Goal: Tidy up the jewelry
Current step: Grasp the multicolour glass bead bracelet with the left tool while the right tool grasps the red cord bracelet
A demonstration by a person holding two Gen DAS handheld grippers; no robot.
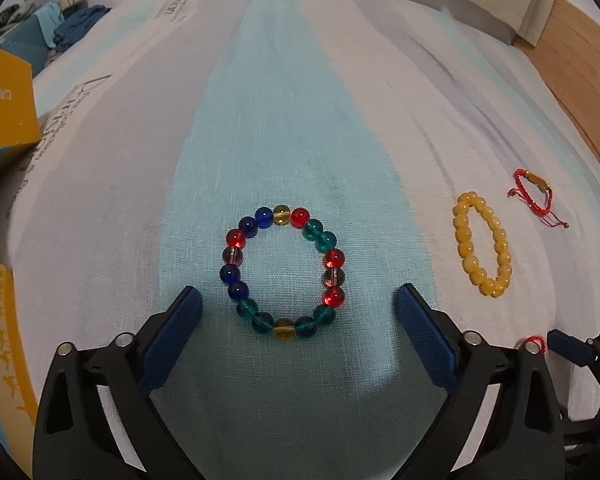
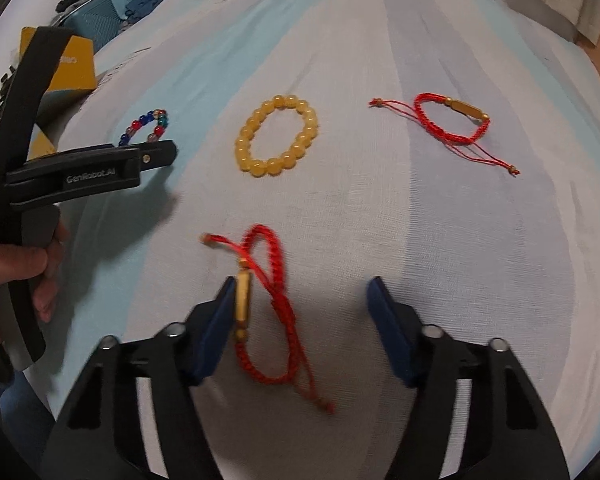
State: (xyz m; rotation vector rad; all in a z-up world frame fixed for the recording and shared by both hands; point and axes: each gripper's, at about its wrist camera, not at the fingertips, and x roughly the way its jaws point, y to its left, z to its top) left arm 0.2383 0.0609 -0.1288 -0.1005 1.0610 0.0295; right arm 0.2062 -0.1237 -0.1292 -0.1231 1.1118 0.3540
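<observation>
Left tool (image 1: 296, 304), spread, empty: multicoloured bead bracelet (image 1: 284, 274) just ahead between your fingers. Likely light, slippery, rolling; pinch one side of its ring.

Wrist views, low — sharing yellow bracelet (image 1: 483, 245)

Lighting even, indoor, moderately bright; source apparently overhead. Soft shadows fall beneath both grippers onto the bedsheet (image 1: 300, 128). Strong fisheye curvature, dark vignette at corners. Left wrist view sharp; right wrist view shows motion blur, notably on the near red cord bracelet (image 2: 274, 312).
</observation>
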